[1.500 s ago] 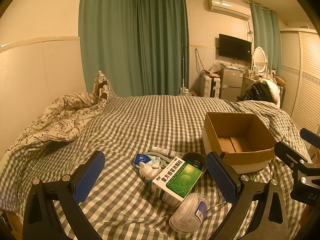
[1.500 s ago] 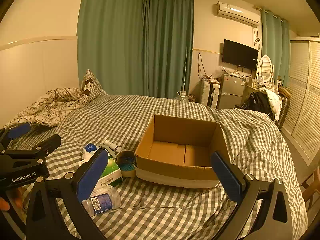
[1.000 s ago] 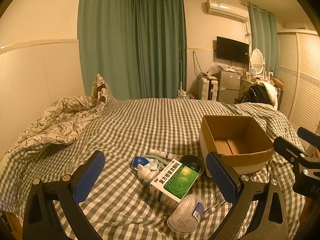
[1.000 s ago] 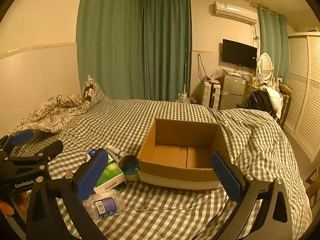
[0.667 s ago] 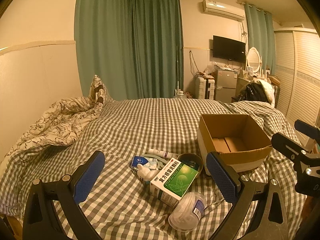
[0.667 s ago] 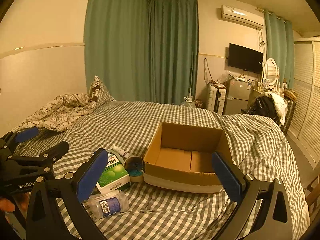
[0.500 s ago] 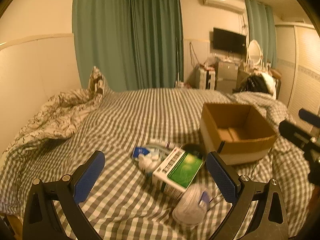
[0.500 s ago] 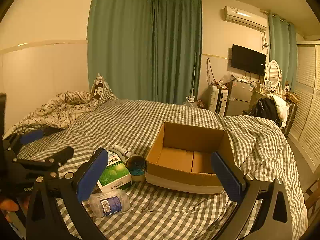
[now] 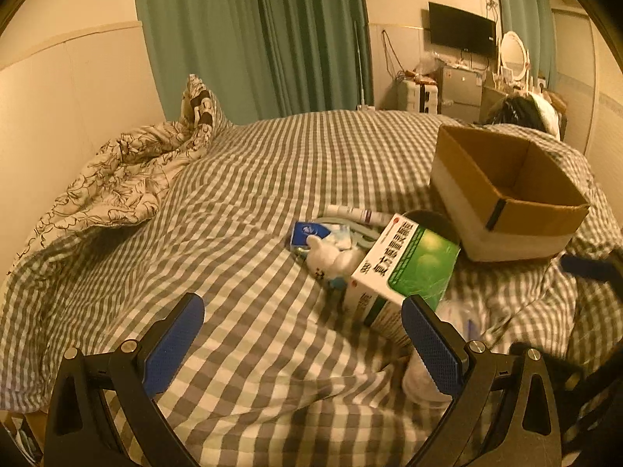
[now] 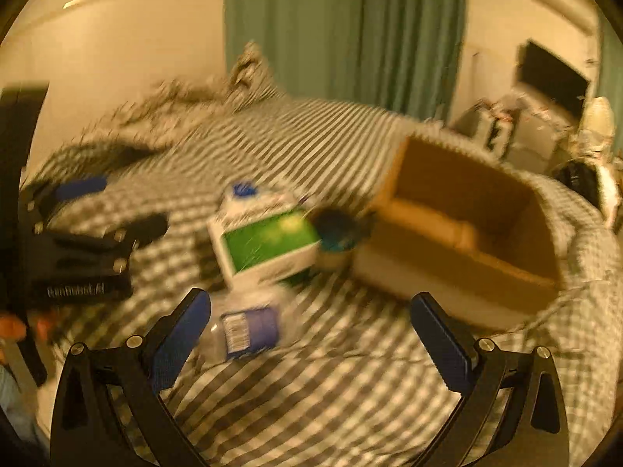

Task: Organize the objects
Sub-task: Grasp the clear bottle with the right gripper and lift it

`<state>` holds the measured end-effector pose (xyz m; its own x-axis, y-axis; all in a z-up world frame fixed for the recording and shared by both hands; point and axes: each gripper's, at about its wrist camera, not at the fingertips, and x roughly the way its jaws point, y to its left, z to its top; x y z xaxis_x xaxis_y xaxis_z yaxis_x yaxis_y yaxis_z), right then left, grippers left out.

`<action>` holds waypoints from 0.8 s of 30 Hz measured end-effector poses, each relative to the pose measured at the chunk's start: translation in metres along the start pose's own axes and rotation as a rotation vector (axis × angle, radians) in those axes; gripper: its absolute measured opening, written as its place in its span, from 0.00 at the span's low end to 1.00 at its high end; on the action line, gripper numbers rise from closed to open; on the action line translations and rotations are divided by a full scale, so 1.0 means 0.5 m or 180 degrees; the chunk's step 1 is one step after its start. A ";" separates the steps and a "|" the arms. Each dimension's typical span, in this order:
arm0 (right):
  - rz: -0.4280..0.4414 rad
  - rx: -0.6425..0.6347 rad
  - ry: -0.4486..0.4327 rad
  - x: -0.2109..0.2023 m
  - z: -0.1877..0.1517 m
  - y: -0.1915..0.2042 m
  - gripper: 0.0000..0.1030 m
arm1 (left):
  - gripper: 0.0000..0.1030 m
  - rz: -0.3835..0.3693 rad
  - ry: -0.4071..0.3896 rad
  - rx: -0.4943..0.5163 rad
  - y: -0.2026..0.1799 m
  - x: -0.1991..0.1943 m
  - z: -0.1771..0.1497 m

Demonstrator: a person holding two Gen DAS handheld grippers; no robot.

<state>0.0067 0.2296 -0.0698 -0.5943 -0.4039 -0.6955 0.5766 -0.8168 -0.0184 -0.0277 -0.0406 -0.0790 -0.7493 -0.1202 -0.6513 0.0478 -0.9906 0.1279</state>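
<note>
An open, empty cardboard box [image 9: 510, 194] [image 10: 463, 225] stands on the checked bed. Left of it lies a small pile: a green and white medicine box [image 9: 405, 268] [image 10: 264, 241], a clear plastic jar with a blue label [image 10: 249, 330] [image 9: 424, 381], a white toy [image 9: 331, 257], a blue packet [image 9: 305, 231], a thin tube [image 9: 358, 213] and a round dark tin [image 10: 337, 229]. My left gripper [image 9: 303, 342] is open and empty, low over the bed before the pile. My right gripper [image 10: 311, 334] is open and empty, just above the jar; this view is blurred.
A crumpled floral duvet [image 9: 117, 179] lies at the bed's far left by the wall. Green curtains [image 9: 253, 39], a television [image 9: 461, 33] and cluttered furniture stand beyond the bed. The left gripper's body [image 10: 74, 257] shows at the left of the right wrist view.
Both grippers have dropped lower and closer to the pile. The right gripper has swung left, from facing the box toward the jar and medicine box. Both stay open.
</note>
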 end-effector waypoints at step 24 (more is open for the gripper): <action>0.0848 0.0064 0.0744 0.239 -0.019 0.042 0.87 | 1.00 0.0037 0.0274 0.0003 0.017 0.056 -0.021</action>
<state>-0.0467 0.1680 -0.1601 -0.2789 -0.5007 -0.8195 0.6816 -0.7043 0.1984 -0.0413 -0.0531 -0.1038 -0.6891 -0.1370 -0.7116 0.0556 -0.9891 0.1366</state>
